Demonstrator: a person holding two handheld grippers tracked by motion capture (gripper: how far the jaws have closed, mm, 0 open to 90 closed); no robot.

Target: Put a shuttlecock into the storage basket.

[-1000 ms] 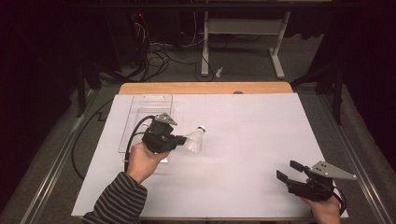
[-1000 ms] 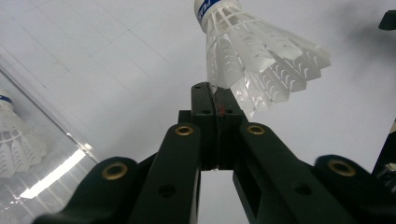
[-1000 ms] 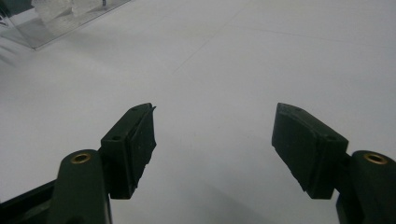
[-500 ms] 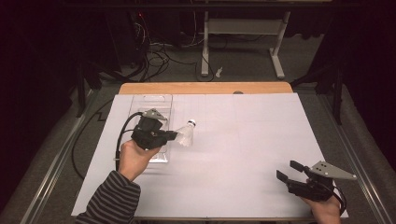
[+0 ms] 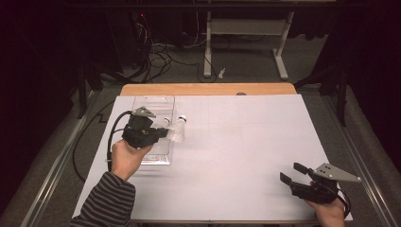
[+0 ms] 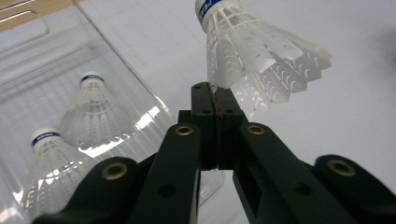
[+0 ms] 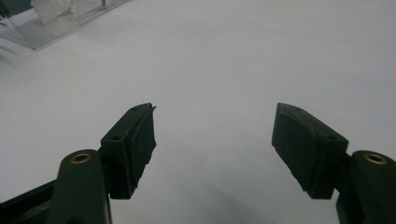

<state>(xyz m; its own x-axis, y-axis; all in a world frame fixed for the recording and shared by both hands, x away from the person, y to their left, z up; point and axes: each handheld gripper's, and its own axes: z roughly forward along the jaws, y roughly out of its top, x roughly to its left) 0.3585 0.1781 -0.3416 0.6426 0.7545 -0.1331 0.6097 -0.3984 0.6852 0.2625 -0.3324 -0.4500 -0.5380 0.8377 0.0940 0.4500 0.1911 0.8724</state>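
A white plastic shuttlecock with a blue band on its cork hangs by the rim of its skirt from my left gripper, whose jaws are pressed together on it. It is held cork-up over the right edge of a clear plastic tray. In the tray lie two more shuttlecocks. My right gripper rests at the near right of the white table cover, open with nothing between its jaws.
The white sheet covers most of the table, with a strip of bare wood at the far edge. Cables and a metal stand are on the floor behind. The tray's corner shows far off in the right gripper view.
My left hand has carried the shuttlecock leftward and away from the person, to the tray's right edge. The right gripper has stayed put.
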